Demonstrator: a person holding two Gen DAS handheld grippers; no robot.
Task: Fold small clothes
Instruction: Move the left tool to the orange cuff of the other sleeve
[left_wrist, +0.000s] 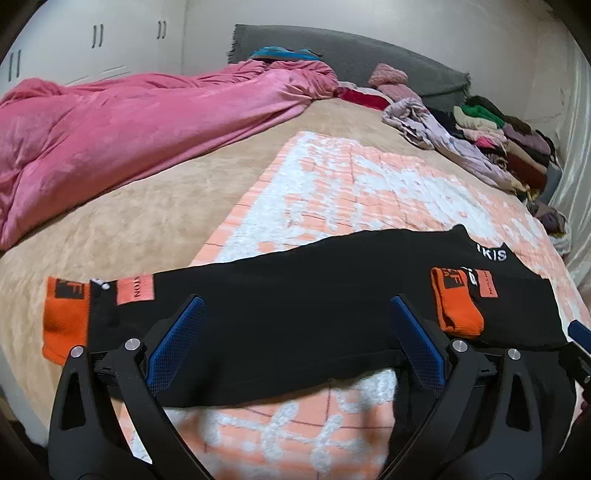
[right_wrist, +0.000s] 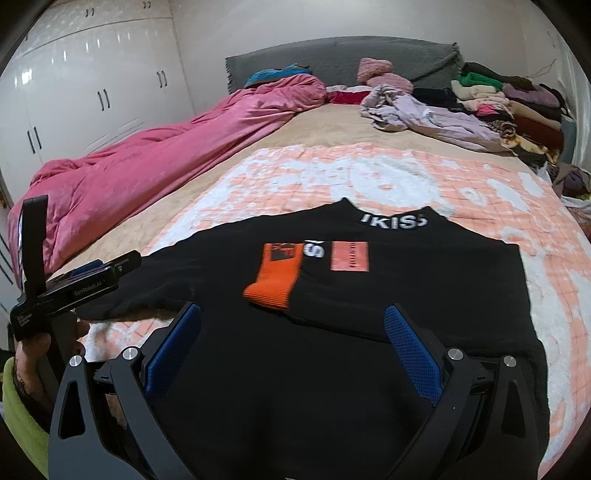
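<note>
In the left wrist view, the left gripper (left_wrist: 295, 325) hangs low over a black garment (left_wrist: 314, 288) with its blue-padded fingers (left_wrist: 177, 343) spread wide and nothing between them; the garment lies flat across the near part of an orange-and-white patterned blanket (left_wrist: 332, 184) on the bed, one sleeve stretched out to the left and ending in an orange cuff (left_wrist: 64, 317) on the beige bedcover (left_wrist: 140, 206); the other orange cuff (left_wrist: 458, 306) is folded in onto the black cloth just beside the right finger; a pink duvet (left_wrist: 129, 125) is bunched along the far left, and a pile of clothes (left_wrist: 498, 140) sits by the wall at the right; a blue tip of the right gripper (left_wrist: 580, 334) shows at the right edge. In the right wrist view, the right gripper (right_wrist: 291, 328) likewise hovers above the black garment (right_wrist: 369, 295), its jaws standing wide apart and empty; the folded-in orange cuff (right_wrist: 275, 280) lies ahead on the chest, beside white lettering and a pale orange patch (right_wrist: 350, 257); the left gripper (right_wrist: 85, 280) appears at the left, held in a hand (right_wrist: 33, 350) at the sleeve's edge, though its opening is not readable from this side.
</note>
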